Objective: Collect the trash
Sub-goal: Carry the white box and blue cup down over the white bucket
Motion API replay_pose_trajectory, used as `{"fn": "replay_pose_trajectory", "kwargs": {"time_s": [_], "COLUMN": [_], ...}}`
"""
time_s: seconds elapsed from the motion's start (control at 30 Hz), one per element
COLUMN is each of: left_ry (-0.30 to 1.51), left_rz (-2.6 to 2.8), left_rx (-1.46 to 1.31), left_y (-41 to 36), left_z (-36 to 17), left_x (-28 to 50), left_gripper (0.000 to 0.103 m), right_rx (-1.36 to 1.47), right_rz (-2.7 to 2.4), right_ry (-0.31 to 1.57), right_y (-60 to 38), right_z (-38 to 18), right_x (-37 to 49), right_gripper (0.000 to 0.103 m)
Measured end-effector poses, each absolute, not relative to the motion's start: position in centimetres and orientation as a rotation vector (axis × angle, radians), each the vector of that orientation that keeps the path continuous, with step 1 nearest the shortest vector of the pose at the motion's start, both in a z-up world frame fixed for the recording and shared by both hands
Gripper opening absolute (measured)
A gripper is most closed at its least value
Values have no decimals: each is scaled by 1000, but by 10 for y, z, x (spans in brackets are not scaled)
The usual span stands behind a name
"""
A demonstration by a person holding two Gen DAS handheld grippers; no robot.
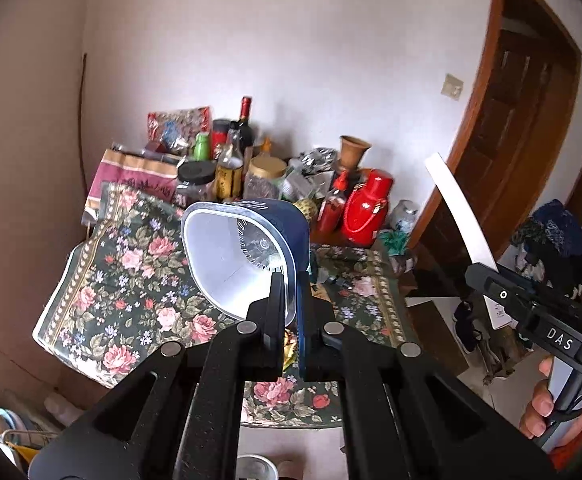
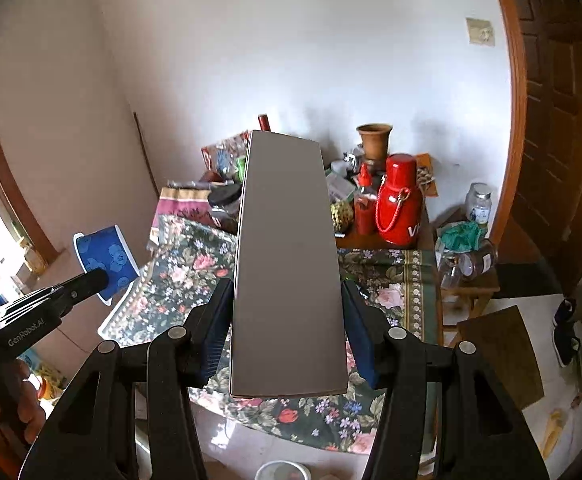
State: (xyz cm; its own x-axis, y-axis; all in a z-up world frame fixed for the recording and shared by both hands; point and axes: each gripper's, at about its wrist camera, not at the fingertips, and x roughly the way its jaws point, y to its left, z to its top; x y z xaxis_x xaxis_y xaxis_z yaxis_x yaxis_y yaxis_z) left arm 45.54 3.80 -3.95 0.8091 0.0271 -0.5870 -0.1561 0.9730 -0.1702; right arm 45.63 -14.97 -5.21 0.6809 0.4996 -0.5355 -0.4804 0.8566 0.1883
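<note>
You have picked up two bits of trash, and both are off the worktop (image 1: pixel 91 292) now. What is left, I think, is to drop them in a bin; I cannot tell for sure where one is.

Your left hand-held gripper (image 1: pixel 289 280) is pinched tight on the rim of the blue cup (image 1: pixel 251 256). The cup lies tipped on its side in the air, above the flowery cloth. It is empty, white inside and blue outside.

Your right hand-held gripper (image 2: pixel 289 320) squeezes the long white box (image 2: pixel 287 260) from both sides. The box sticks out forward over the worktop. It looks plain, flat and clean.
</note>
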Motion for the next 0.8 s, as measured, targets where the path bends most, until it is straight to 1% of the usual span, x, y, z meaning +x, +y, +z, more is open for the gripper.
{"fn": "replay_pose_trajectory", "kwargs": {"time_s": [0.23,0.43,0.53,0.67,0.8], "left_ry": [582,592,609,645,688], "left_rz": [-3,-63,-85,-101,-115], "left_rx": [-212,-207,-204,-180,-165], "left_y": [39,49,57,62,65], "left_z": [-33,-41,-50,-62,-74], "left_x": [403,334,287,236,203], "left_gripper": [3,3,3,3,3], "right_rx": [37,60,61,76,86], "right_rz": [479,423,398,373,356], "right_ry": [572,568,569,602,652], "right_y": [-148,-139,-133,-125,-118], "right_z": [-46,-53,-59,-74,-91], "right_x": [400,330,289,240,208], "right_gripper": [50,50,50,50,50]}}
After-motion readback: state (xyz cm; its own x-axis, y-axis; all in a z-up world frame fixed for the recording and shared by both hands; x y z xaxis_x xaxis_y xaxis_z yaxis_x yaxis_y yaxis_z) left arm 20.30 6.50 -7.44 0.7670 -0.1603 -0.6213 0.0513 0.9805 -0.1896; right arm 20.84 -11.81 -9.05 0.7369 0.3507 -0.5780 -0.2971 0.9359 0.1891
